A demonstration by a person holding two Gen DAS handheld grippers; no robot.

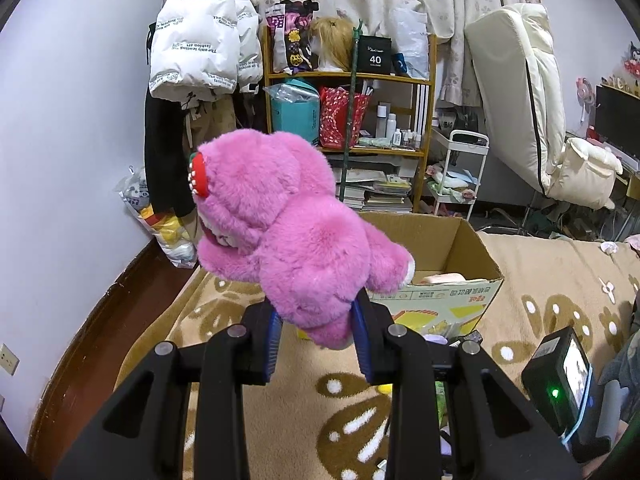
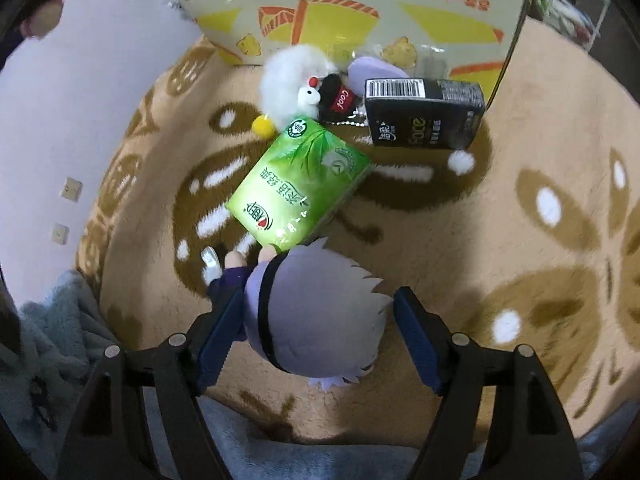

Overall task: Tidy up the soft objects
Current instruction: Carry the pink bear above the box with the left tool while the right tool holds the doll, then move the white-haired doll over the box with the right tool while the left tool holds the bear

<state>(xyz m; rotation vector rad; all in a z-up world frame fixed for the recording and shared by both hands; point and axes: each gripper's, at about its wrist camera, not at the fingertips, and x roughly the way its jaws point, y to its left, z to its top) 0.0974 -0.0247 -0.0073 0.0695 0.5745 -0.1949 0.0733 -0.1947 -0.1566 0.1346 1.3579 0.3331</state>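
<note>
My left gripper (image 1: 316, 320) is shut on the lower body of a pink plush bear (image 1: 296, 232) and holds it up in front of an open cardboard box (image 1: 452, 292). In the right wrist view my right gripper (image 2: 316, 320) points down at the blanket, open. A small plush doll with pale lilac hair (image 2: 328, 304) lies between its blue pads. The right pad stands clear of the doll's head; the left pad is close to its dark body. A white fluffy toy (image 2: 292, 80) and a small black plush (image 2: 336, 96) lie against the box (image 2: 360, 12).
A green tissue pack (image 2: 300, 184) and a black tissue pack (image 2: 424, 112) lie on the tan patterned blanket (image 2: 520, 160) between the doll and the box. A wooden shelf (image 1: 348, 76), a hanging white jacket (image 1: 200, 32) and a white trolley (image 1: 464, 168) stand beyond the bed.
</note>
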